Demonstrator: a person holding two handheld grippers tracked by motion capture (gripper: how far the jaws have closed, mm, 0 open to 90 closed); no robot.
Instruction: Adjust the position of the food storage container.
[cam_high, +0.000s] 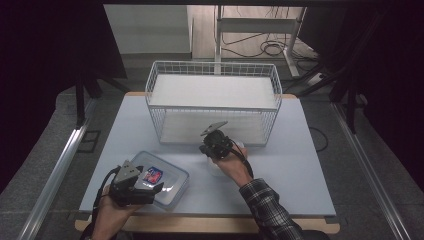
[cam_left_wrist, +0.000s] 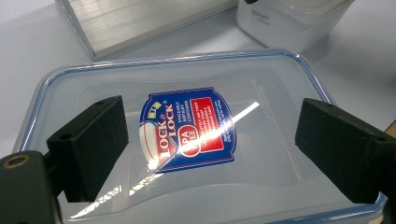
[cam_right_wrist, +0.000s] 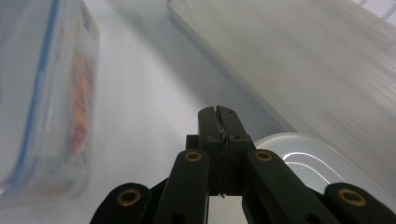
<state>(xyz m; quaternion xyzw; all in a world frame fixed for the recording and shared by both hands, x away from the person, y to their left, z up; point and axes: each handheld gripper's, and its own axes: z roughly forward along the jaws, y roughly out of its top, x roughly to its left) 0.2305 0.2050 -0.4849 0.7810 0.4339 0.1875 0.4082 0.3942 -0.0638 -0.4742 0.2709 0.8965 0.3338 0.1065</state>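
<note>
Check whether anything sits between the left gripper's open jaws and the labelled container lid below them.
Nothing visible does. The left gripper hangs open right over the lid, one jaw on either side of the blue and red label, with only bare clear plastic beneath them.

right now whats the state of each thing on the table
lid: flat on the table, label up
left gripper: open, jaws either side of the label
right gripper: shut, nothing between the jaws
white tub: upright by the basket
wire basket: upright at the back, nothing inside
</note>
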